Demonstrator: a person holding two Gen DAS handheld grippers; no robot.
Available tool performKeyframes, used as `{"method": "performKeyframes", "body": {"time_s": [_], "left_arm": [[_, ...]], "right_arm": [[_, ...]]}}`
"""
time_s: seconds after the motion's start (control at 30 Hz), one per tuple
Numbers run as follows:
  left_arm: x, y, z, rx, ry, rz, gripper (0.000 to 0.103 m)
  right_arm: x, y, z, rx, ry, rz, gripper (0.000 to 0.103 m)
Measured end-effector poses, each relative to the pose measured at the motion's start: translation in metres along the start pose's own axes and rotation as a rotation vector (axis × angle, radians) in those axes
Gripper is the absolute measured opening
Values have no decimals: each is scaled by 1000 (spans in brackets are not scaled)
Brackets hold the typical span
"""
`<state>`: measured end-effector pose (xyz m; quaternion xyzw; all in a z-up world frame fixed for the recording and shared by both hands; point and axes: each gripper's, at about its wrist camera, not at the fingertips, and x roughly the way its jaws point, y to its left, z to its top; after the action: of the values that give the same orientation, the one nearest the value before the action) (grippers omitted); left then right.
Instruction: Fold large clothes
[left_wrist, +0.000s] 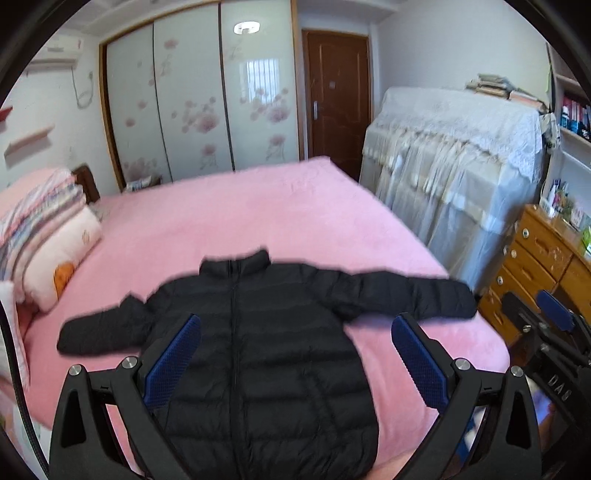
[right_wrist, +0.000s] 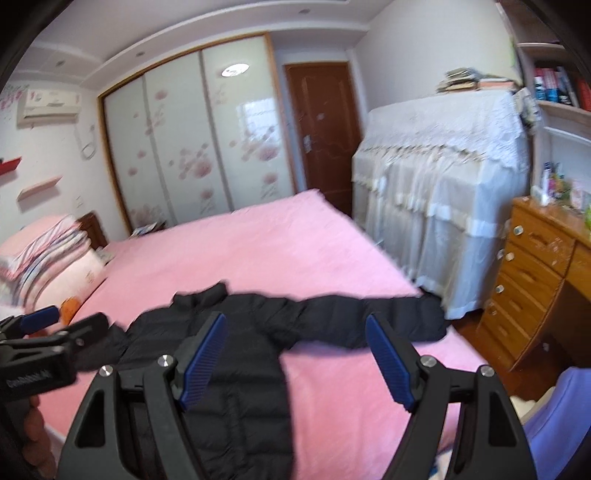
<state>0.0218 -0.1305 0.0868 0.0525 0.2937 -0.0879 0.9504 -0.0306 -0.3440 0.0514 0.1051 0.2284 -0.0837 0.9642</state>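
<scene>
Both grippers hang nearest, above the near edge of the bed, jaws spread wide w/ nothing between the pads: left gripper over the jacket's torso, right gripper more toward the right sleeve side. Neither touches fabric as far as I can see.

Bed, pink cover, takes up most of the room. Black puffer jacket lies flat on its near part, front up, zipped, collar pointing far, hem near. Both sleeves stretched out sideways; right sleeve reaches about to the bed's right edge, left sleeve is a bit crumpled.

Progress, my read: garment is laid out, no fold made yet. Sleeves in, then body over, all still to do.

Around: wardrobe w/ flowered sliding doors at far wall, lace-covered furniture at right, wooden drawers near right, stacked bedding at left. Nothing sits on the jacket; the bedding pile is well apart from the left sleeve, so working room looks fine.
</scene>
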Motion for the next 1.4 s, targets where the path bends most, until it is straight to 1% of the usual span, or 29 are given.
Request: {"method": "performKeyframes", "body": {"time_s": [0.13,0.17,0.3,0.37,0.4,0.43,0.5,0.53,0.57,0.6,0.67,0.77,0.9,1.07,1.2,1.3,1.4], "left_arm": [[0,-19,32,6,-135,39,102],[2,-25,41,3,-168,44,102],[17,-38,61,-36,-279,25,102],[31,-41,65,-66,-299,7,102],[41,-43,67,-69,-292,-9,102],[55,-45,67,-65,-267,-33,102],[86,-52,71,-53,-200,-112,102],[101,-54,69,-71,-172,-136,102],[121,-58,68,-97,-141,-143,102],[136,-60,65,-106,-123,-143,102],[171,-70,56,-108,-87,-143,102],[218,-90,35,-80,-31,-128,102],[274,-125,0,-18,43,-115,102],[332,-149,-38,24,162,-112,102],[363,-158,-56,36,209,-112,102],[379,-159,-65,32,233,-118,102],[388,-158,-70,25,246,-124,102]], "right_arm": [[9,-40,23,66,-28,-53,78],[15,-55,31,95,-28,-70,78],[37,-101,45,177,-18,-125,78],[48,-118,47,207,-13,-147,78],[58,-129,47,229,-2,-160,78],[66,-137,47,244,10,-165,78],[87,-154,44,277,44,-177,78],[94,-157,40,284,58,-185,78],[107,-164,36,297,77,-198,78],[115,-169,33,305,91,-208,77],[137,-179,22,335,138,-219,71],[169,-193,2,388,210,-229,67],[208,-212,-29,453,298,-251,67],[246,-238,-78,575,401,-248,67],[268,-259,-111,676,453,-237,67],[280,-270,-123,732,463,-233,67],[289,-276,-129,772,451,-225,67]]}}
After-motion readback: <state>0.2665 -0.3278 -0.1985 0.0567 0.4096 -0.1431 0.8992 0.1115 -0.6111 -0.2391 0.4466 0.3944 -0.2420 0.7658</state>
